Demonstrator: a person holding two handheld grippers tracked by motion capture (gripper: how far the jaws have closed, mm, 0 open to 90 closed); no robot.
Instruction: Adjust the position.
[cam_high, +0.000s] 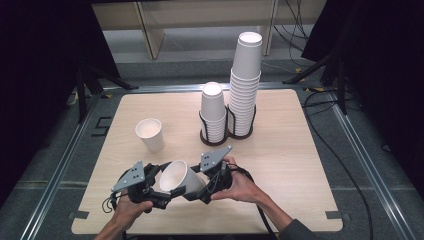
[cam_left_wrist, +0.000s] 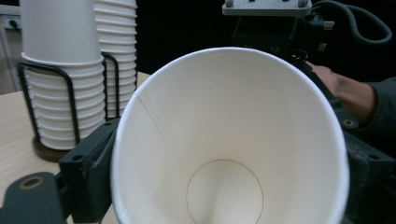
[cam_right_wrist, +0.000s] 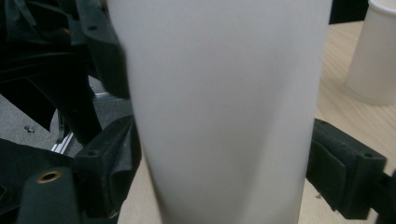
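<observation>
White paper cup (cam_high: 181, 177), tilted at lower centre of the high view, sits between both your grippers: right gripper (cam_high: 200, 192) pinches its lower body, left gripper (cam_high: 162, 196) clamps near its rim above the wooden table (cam_high: 290, 165).

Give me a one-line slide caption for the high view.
Two hand-held grippers, left and right, hold a tilted paper cup between them, near a lone cup and two racked stacks.

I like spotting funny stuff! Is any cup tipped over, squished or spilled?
Nothing is spilled or squished. One paper cup is tipped on its side, but only because both grippers hold it above the table. The lone cup and both stacks stand upright.
</observation>
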